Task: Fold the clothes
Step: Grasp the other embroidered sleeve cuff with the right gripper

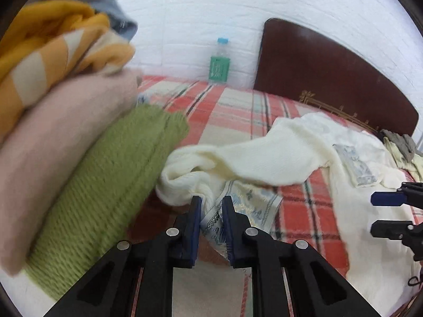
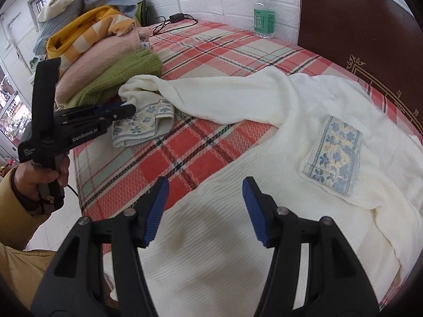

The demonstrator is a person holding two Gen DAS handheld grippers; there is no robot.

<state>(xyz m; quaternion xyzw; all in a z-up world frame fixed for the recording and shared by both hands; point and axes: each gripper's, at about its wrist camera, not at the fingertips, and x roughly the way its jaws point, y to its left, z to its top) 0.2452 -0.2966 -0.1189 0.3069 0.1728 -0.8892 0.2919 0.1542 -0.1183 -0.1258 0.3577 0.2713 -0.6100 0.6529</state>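
Left tool (image 1: 211, 206) grips sweater (image 2: 238, 237) cuff (image 1: 238, 206); right tool (image 2: 206, 206) open

Your left gripper (image 2: 127, 109) is matte black plastic with white "GenRobot.AI" lettering along its side, and a thin black cable trails from its handle. Your right gripper (image 2: 206, 208) has ribbed blue pads (image 2: 156, 211) and round silver screws at its joints. You wear a mustard-yellow sleeve (image 2: 15, 211).

One cream sweater (image 2: 238, 237), one water bottle (image 2: 263, 15), one pile of folded knitwear (image 2: 105, 60), two floral patches (image 2: 334, 155).
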